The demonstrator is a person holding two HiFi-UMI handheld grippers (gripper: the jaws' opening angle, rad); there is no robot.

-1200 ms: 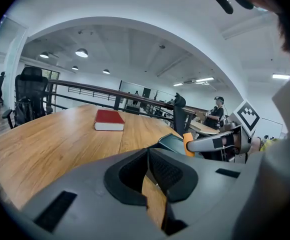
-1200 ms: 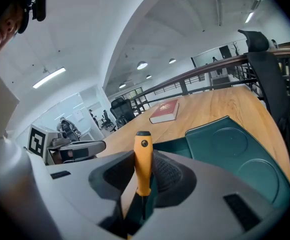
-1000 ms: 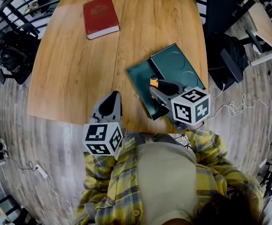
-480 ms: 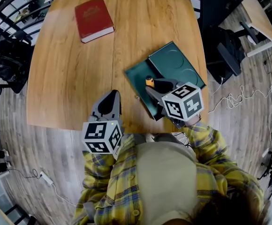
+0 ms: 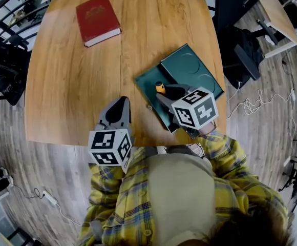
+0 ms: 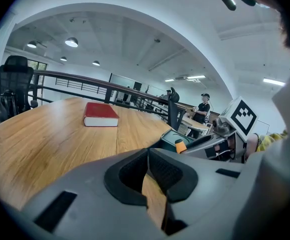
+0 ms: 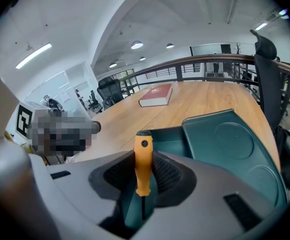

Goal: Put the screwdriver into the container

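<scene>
the right hand-held gripper (image 5: 164, 93) reaches forward from a yellow plaid sleeve (image 5: 225, 152) over the container's (image 5: 192, 65) near corner, marker cube toward the person and jaws pointing away over the container's lower, open part; in the right gripper view this hand-held gripper (image 7: 144, 179) is clamped on the screwdriver (image 7: 143, 163), which stands upright between the ribbed pads, orange handle on top and thin dark shaft pointing down at the container's green floor (image 7: 167, 141); whether the tip touches that floor cannot be told; in the head view only the orange handle end of the screwdriver (image 5: 160, 87) shows, above the container's left half.

the left hand-held gripper (image 5: 121, 104) is held low at the near edge of the tabletop (image 5: 71, 86), just left of the container and apart from it, jaws aimed away from the person; in the left gripper view its (image 6: 147, 156) pads are together at the tips with nothing between them.

a red book (image 5: 98, 19) lies flat well beyond the container, toward the far left.
</scene>
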